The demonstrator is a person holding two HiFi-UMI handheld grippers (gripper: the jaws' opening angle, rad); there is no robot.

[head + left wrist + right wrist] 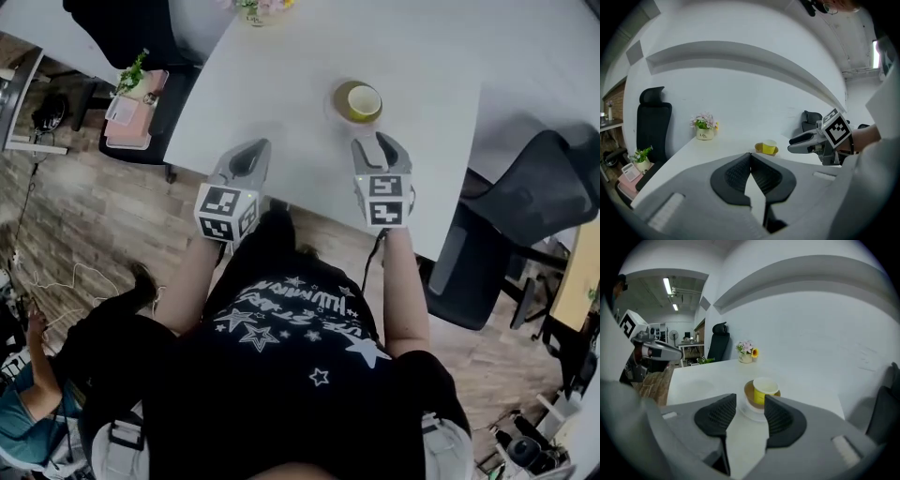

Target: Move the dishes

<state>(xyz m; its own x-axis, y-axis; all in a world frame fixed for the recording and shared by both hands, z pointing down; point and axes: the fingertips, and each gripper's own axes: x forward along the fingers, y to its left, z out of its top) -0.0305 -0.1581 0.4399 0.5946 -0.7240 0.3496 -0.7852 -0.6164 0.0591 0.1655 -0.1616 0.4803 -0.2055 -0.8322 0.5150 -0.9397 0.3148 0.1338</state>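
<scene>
Over the near edge of the white table (pixel 281 84), the left gripper (pixel 249 155) is pressed together on nothing and the right gripper (pixel 379 145) is spread and empty. Just beyond the right one, a yellow cup (pixel 365 100) sits on a brown dish (pixel 341 97); a flower pot (pixel 255 11) stands at the far edge.

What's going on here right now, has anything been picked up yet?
Nothing is held yet. A person stands at the white table with a gripper in each hand. The right gripper is open and points at the yellow cup, which sits on its saucer just beyond the jaw tips, untouched. The left gripper is shut on nothing and hangs over the near edge of the table, off to the side of the cup.
</scene>
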